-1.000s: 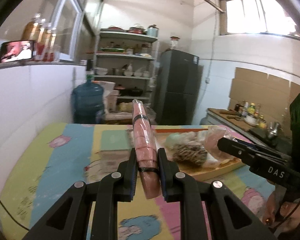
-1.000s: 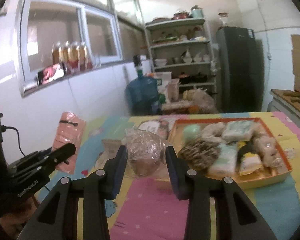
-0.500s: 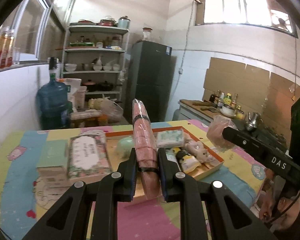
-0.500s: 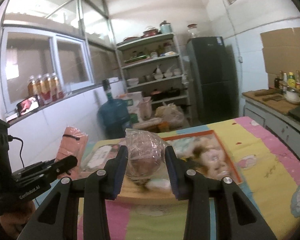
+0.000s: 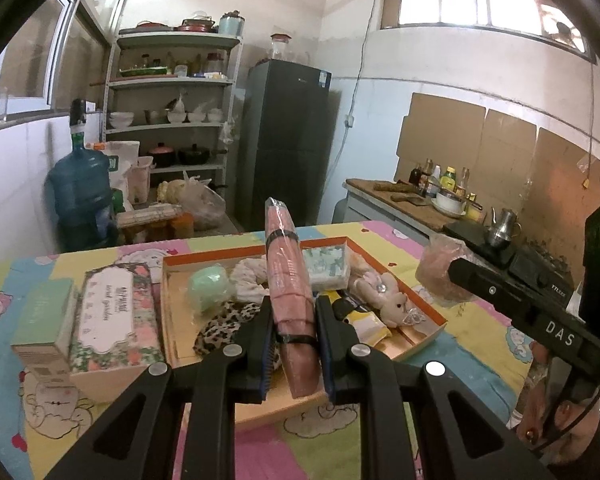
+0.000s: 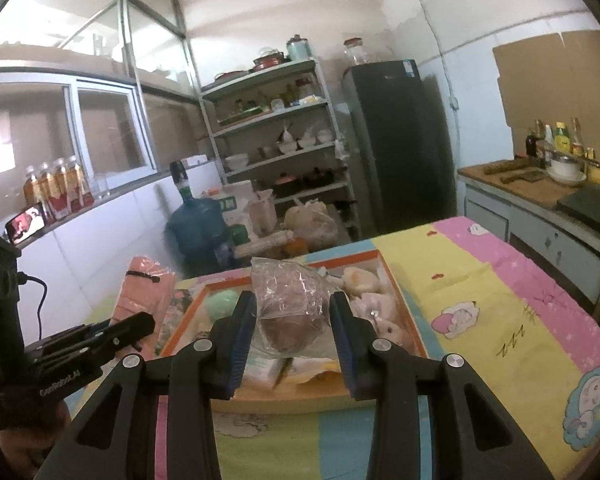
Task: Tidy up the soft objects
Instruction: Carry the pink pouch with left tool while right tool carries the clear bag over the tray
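Both grippers carry wrapped bundles above the orange tray.
Left gripper pinches a pink cloth roll; right gripper squeezes a bagged brown ball. Lower each gently into free gaps.

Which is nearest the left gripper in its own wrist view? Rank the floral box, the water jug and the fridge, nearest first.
1. Floral box, on the table just left of the left gripper.
2. Water jug, on the floor past the table, far left.
3. Fridge, at the back wall, centre.

A long pink roll in clear wrap, banded with two black ties, stood upright above the orange tray. A clear-bagged brownish bundle hung over the same tray, which held plush toys, a leopard-print piece and a green ball.
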The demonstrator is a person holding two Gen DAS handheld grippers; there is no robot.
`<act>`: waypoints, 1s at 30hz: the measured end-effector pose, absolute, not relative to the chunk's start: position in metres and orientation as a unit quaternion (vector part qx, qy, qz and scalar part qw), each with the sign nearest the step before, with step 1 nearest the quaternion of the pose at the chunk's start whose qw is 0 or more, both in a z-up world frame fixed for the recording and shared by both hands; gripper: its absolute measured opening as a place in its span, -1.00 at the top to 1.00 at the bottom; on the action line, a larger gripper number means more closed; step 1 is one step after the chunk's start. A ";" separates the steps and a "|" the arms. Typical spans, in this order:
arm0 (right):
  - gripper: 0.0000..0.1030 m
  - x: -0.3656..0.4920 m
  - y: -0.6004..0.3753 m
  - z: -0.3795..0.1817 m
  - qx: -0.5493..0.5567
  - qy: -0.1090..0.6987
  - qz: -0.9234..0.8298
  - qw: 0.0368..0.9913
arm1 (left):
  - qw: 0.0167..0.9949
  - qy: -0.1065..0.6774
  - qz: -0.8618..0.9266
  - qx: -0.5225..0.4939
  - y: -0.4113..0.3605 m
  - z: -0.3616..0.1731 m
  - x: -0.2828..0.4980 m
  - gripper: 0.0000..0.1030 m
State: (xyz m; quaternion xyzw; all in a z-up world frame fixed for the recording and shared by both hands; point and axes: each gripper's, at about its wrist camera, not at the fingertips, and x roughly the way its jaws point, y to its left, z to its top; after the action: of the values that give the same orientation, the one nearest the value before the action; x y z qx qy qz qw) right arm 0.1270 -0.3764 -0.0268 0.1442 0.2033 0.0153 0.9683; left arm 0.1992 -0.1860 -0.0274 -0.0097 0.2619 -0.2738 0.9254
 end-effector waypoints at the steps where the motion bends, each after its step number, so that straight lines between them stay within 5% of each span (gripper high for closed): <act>1: 0.24 0.129 -0.378 -0.029 0.145 0.205 0.015 0.968 | 0.925 0.264 -0.274 -0.010 -0.188 -0.029 0.201 0.62; 30: 0.24 0.204 -0.389 -0.057 0.130 0.261 0.025 0.956 | 0.909 0.321 -0.267 -0.003 -0.230 -0.066 0.266 0.62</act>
State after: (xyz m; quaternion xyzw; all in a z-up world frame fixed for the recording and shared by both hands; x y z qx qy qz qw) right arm 0.2040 -0.3890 -0.0570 0.1301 0.2610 0.0249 0.9562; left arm 0.2660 -0.2305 -0.0664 -0.0026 0.3211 -0.2669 0.9086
